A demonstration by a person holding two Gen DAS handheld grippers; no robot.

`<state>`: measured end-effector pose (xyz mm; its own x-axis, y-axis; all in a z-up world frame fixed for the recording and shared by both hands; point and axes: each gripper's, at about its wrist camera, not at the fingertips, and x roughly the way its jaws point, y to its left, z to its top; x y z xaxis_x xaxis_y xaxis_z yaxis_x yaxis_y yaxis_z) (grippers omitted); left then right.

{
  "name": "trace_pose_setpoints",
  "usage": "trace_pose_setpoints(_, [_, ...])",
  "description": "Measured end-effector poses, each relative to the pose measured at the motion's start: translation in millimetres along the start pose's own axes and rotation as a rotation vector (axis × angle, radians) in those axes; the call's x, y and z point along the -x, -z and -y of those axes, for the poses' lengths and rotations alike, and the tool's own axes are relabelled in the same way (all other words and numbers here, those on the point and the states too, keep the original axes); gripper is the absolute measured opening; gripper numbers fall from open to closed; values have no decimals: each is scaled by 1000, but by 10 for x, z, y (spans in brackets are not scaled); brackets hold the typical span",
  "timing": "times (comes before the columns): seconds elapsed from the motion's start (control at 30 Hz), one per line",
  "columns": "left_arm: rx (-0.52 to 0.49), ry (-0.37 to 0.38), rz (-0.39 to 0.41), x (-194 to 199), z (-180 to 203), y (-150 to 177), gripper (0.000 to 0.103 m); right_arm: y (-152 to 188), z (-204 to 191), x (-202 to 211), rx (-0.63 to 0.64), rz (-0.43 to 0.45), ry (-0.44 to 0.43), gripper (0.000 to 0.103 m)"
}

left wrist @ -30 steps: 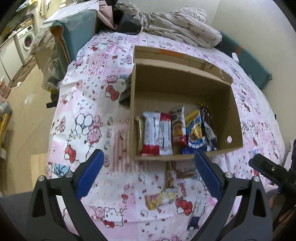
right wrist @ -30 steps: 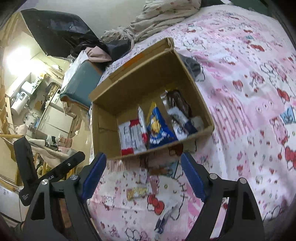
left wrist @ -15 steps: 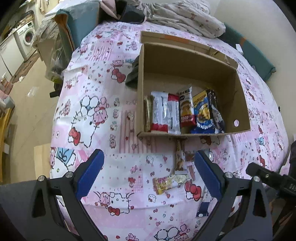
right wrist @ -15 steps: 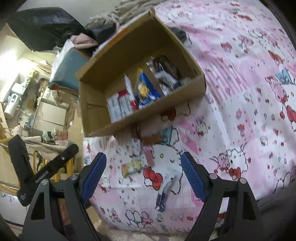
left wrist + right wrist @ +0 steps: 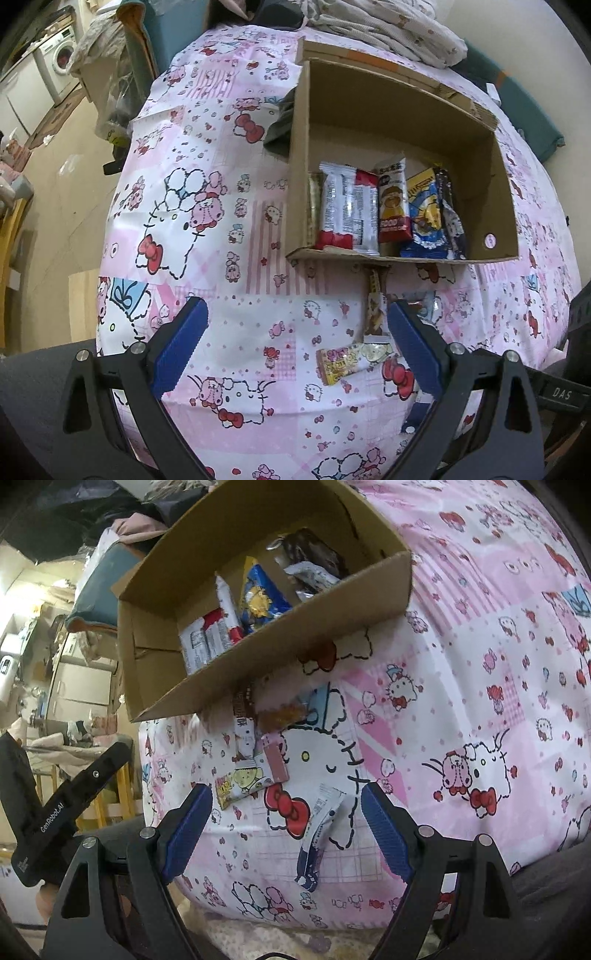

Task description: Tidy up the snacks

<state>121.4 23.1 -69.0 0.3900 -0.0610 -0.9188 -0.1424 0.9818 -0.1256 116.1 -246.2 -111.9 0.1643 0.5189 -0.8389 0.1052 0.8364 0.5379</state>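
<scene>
A cardboard box (image 5: 299,155) (image 5: 295,627) sits on the pink cartoon-print sheet and holds several snack packets (image 5: 351,206) along its near wall. Loose snacks lie in front of it: a yellow packet (image 5: 347,362) (image 5: 240,781), a brown stick packet (image 5: 375,310) (image 5: 243,723), a pink bar (image 5: 275,758) and a white-and-blue sachet (image 5: 319,830). My left gripper (image 5: 297,343) hangs open above the sheet, left of the loose snacks. My right gripper (image 5: 286,821) is open too, and the white-and-blue sachet lies below, between its fingers, untouched.
A rumpled blanket (image 5: 388,26) lies behind the box and dark cloth (image 5: 279,125) is at its left side. The bed edge drops to the floor on the left, where a washing machine (image 5: 61,62) stands. The other gripper's black body (image 5: 66,797) shows at left in the right wrist view.
Both grippers have come down closer to the sheet and tipped further downward. The loose snacks now look larger and nearer, and the box has shifted up in both views. Neither gripper's opening changed.
</scene>
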Motion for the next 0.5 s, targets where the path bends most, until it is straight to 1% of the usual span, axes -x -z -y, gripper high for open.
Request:
trace_pose_setpoints(0.13, [51, 11, -4, -13, -91, -18, 96, -12, 69, -49, -34, -20, 7, 85])
trace_pose_setpoints(0.23, [59, 8, -14, -36, -123, -18, 96, 10, 30, -149, 0, -65, 52, 82])
trace_pose_setpoints(0.3, [54, 4, -20, -45, -121, -7, 96, 63, -30, -274, 43, -126, 111, 75])
trace_pose_setpoints(0.37, [51, 8, -28, -53, -111, 4, 96, 128, -48, -411, 57, -192, 120, 63])
trace_pose_setpoints(0.4, [50, 14, -32, -56, -100, 8, 96, 157, -54, -474, 65, -219, 137, 60])
trace_pose_setpoints(0.43, [45, 18, -34, -56, -85, 13, 96, 194, -68, -550, 82, -248, 159, 55])
trace_pose_setpoints(0.5, [31, 14, -34, -58, -54, 18, 96, 235, -131, -631, 140, -263, 215, 43])
